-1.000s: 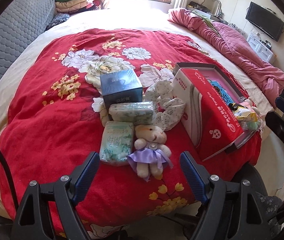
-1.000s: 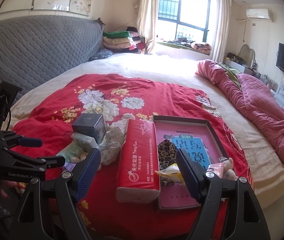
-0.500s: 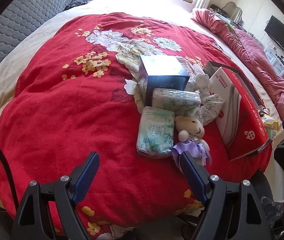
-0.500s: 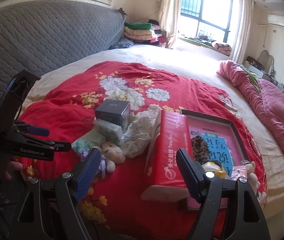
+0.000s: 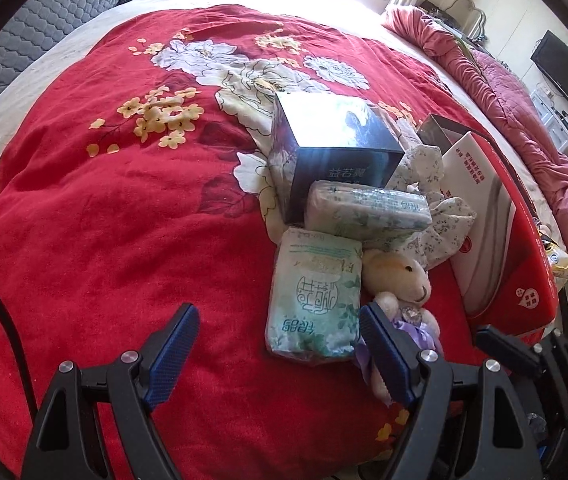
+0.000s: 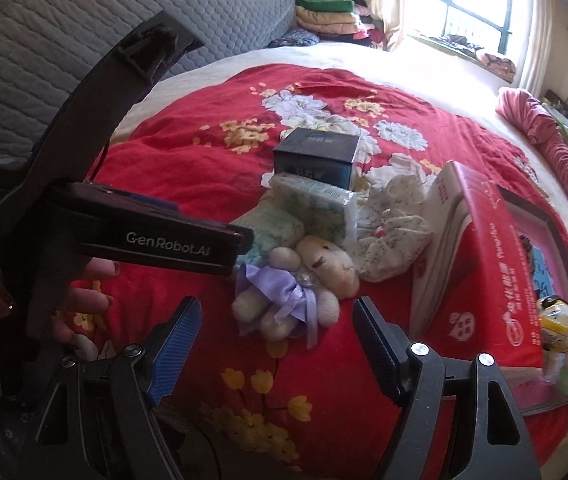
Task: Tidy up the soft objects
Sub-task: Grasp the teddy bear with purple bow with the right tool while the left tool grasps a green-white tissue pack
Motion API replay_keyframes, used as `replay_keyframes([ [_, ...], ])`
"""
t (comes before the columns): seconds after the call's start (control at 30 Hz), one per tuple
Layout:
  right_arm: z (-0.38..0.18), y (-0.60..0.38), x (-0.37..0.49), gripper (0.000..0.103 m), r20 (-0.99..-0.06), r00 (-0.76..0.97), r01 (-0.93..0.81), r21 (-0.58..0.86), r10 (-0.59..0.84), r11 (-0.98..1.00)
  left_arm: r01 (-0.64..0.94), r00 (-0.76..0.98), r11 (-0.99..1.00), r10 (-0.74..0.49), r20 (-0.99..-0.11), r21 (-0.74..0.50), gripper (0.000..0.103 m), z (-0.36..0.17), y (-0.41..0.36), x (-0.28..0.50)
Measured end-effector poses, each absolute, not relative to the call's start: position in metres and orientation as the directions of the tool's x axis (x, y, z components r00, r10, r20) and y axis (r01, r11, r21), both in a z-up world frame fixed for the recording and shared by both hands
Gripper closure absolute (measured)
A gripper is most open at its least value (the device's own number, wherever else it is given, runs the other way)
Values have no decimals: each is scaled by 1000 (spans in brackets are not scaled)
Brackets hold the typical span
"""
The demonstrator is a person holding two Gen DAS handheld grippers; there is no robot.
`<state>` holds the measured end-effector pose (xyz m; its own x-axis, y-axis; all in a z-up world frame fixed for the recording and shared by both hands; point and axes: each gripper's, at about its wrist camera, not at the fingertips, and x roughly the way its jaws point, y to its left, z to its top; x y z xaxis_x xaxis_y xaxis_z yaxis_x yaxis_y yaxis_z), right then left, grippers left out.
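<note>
A: How do the hand-held grippers stand?

B: The left hand-held gripper (image 5: 276, 344) has its jaws wide and holds nothing; a green tissue pack (image 5: 315, 300) lies just ahead, near its right finger. The right hand-held gripper (image 6: 278, 340) is also spread wide and empty.

A: And the soft things?

B: A plush bear (image 6: 299, 284) in a purple dress lies on the red blanket (image 6: 204, 184) just ahead of the right one, between its fingers' lines. Past it sit a second tissue pack (image 6: 315, 204), a floral cloth (image 6: 391, 236) and a dark box (image 6: 315, 156). To the right stands a red tissue carton (image 6: 491, 264).
</note>
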<state>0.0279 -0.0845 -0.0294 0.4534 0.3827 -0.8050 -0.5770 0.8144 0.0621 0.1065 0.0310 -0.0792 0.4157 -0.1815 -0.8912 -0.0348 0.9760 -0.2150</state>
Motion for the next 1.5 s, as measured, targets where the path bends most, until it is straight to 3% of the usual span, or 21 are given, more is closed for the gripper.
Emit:
replay_keyframes([
  [0.63,-75,-75,64,25,-828,497,-502,-33,258,864,-22,350,983,-163,-922,-181,21,-103,28,129],
  [0.87,-87,-68,80,25,-837,466,-494,23,287,869,-28,343,980,-178,-922,-199,20,-110,34,132],
  [1.07,-78,-70,78,53,-815,501,-518,-11,292,856,-28,353,978,-186,-917,-209,20,-111,33,134],
  [1.17,-72,-75,76,57,-807,505,-534,-12,307,845,-26,361,979,-182,-915,-205,26,-111,32,133],
  [1.3,-61,-80,72,58,-791,511,-545,4,336,838,-15,382,968,-228,-896,-252,58,-110,32,131],
  [1.5,-40,-97,58,58,-759,542,-539,16,361,842,-25,400,949,-280,-873,-315,66,-104,37,119],
])
